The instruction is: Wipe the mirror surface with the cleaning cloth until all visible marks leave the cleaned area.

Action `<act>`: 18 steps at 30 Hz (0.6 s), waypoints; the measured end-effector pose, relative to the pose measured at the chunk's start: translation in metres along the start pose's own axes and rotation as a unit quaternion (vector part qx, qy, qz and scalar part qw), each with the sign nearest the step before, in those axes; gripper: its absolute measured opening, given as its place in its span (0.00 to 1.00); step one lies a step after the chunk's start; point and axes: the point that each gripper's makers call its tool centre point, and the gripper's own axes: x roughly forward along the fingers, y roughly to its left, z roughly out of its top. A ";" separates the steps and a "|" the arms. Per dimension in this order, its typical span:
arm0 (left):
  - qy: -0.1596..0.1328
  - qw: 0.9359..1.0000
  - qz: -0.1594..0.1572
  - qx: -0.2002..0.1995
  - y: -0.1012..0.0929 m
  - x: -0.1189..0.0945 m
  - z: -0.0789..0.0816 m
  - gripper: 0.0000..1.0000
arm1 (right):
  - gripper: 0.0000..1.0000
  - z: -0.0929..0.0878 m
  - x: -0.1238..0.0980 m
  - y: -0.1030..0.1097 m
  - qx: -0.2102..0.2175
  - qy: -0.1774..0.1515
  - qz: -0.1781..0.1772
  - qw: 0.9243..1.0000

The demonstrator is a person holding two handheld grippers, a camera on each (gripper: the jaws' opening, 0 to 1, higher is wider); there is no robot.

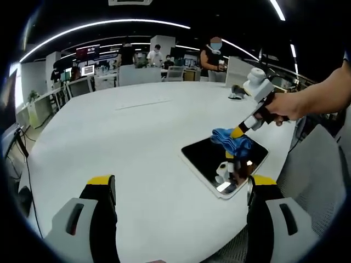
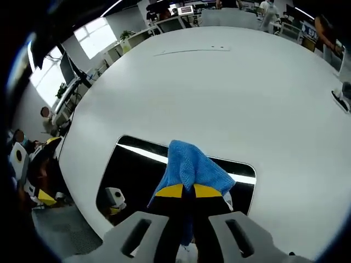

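Left gripper view: my left gripper (image 1: 181,189) hangs above the white bench (image 1: 126,137) with its jaws set wide apart and nothing between them. The mirror (image 1: 205,159) lies flat on the bench near its right-hand edge, a dark rectangle with a pale rim. The right gripper (image 1: 242,131) enters from the right, carried by a hand (image 1: 285,107), and angles down onto the mirror. It presses the blue cleaning cloth (image 1: 230,139) against the far part of the glass. The gripper's reflection is visible in the near part of the mirror. People (image 1: 214,55) stand by desks at the far end of the room.

Right gripper view: my right gripper (image 2: 184,190) has its jaws closed narrow on the cleaning cloth (image 2: 192,167), which bunches forward of the yellow tips. The cloth rests on the mirror (image 2: 131,167), roughly mid-surface. Ceiling light strips reflect as bright bars across the glass. The bench (image 2: 219,93) extends beyond it.
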 end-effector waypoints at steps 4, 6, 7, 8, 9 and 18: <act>0.000 1.000 0.000 -0.001 -0.002 0.000 -0.004 0.99 | 0.00 -0.009 -0.005 0.002 0.010 -0.006 0.003 1.000; 0.001 1.000 -0.003 0.004 -0.003 0.000 -0.004 0.99 | 0.00 -0.013 -0.006 0.003 0.010 -0.008 0.002 1.000; 0.000 1.000 -0.003 0.006 -0.003 0.000 -0.004 0.99 | 0.00 -0.015 -0.008 0.005 0.004 -0.011 0.001 1.000; 0.001 1.000 -0.002 0.004 -0.002 0.000 -0.004 0.99 | 0.00 -0.017 -0.008 0.005 0.003 -0.013 0.001 1.000; 0.004 1.000 -0.002 0.002 0.000 -0.001 -0.004 0.99 | 0.00 -0.019 -0.010 0.006 0.005 -0.013 0.003 1.000; 0.007 1.000 0.003 0.011 0.006 -0.006 -0.006 0.99 | 0.00 -0.033 -0.017 0.010 0.003 -0.009 0.010 1.000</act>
